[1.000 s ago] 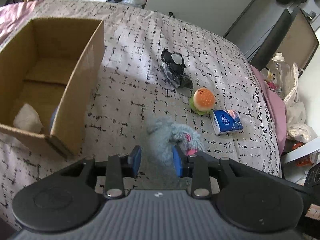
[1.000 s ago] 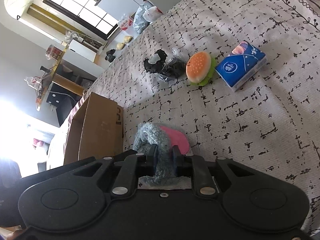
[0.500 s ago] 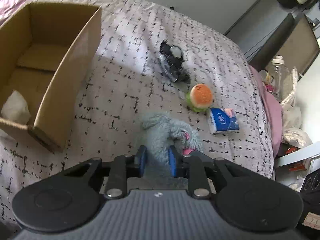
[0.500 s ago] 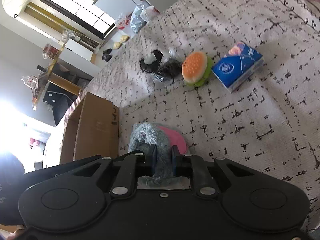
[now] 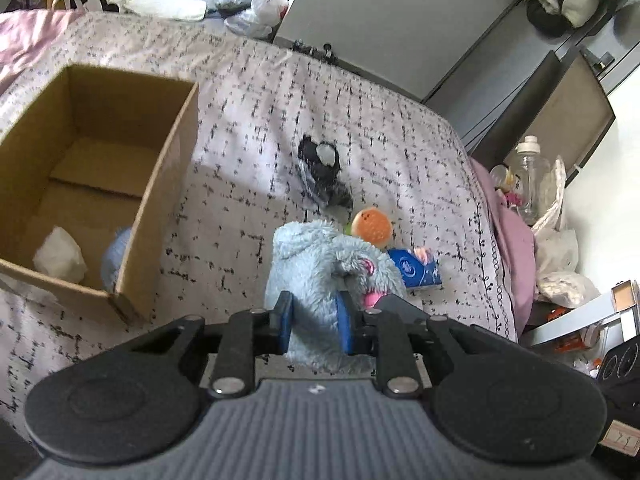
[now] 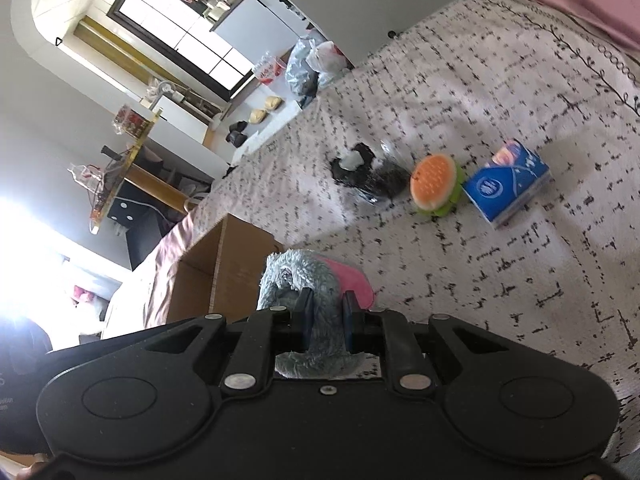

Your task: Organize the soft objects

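Note:
A fluffy grey-blue plush toy (image 5: 320, 264) with a pink patch hangs above the patterned bedspread (image 5: 248, 152), pinched from two sides. My left gripper (image 5: 314, 322) is shut on its lower body. My right gripper (image 6: 325, 316) is shut on another fold of the plush toy (image 6: 296, 276), whose pink part (image 6: 352, 280) shows beside the jaws. An open cardboard box (image 5: 168, 184) stands to the left, holding a white soft lump (image 5: 60, 258) and a pale blue item (image 5: 116, 252). In the right wrist view the cardboard box (image 6: 224, 264) sits just beyond the toy.
On the bedspread lie a black bundle (image 5: 320, 172), a burger toy (image 5: 372, 226) and a blue tissue pack (image 5: 416, 272). The same bundle (image 6: 366, 176), burger toy (image 6: 434, 182) and tissue pack (image 6: 506, 186) show in the right wrist view. Bottles and bags (image 5: 532, 184) crowd the bed's right side.
The left jaws have squeezed in on the plush toy, and both grippers have risen, lifting it off the bedspread. The box and the other items now sit lower and farther below.

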Tool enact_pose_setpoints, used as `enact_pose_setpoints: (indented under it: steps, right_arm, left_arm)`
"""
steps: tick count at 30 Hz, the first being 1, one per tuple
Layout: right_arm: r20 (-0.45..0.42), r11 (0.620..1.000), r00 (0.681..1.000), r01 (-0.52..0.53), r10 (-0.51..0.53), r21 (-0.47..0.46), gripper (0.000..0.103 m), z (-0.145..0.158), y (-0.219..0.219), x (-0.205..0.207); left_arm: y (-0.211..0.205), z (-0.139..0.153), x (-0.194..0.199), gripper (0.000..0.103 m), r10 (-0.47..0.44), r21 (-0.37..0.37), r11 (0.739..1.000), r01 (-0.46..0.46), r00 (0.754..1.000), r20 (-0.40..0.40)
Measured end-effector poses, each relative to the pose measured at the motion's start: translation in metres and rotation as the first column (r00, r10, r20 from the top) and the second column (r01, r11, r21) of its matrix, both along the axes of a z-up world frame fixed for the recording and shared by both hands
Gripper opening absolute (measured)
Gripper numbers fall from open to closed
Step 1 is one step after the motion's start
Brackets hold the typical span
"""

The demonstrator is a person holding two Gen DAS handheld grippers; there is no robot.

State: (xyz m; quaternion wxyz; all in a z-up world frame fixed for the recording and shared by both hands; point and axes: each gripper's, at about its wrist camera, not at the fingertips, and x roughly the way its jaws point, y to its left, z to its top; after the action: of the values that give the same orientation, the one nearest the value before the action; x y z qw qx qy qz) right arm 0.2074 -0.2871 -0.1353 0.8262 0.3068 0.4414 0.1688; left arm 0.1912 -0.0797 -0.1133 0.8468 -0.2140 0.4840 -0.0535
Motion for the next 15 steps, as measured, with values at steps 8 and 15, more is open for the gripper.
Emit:
enact_pose_setpoints:
  steps: [8, 15]
  right_arm:
    - [0.06, 1.0, 0.998, -0.025, 0.026, -0.008, 0.016, 0.029, 0.022, 0.002]
    - [0.102, 0.998, 0.993, -0.057, 0.057, -0.007, 0.015, 0.049, 0.048, 0.001]
  left_arm:
    - [0.022, 0.027, -0.007, 0.022, 0.029, -0.007, 1.0, -0.029, 0.998, 0.057]
    - [0.05, 0.049, -0.015, 0.022, 0.064, -0.009, 0.998, -0.063, 0.993, 0.097]
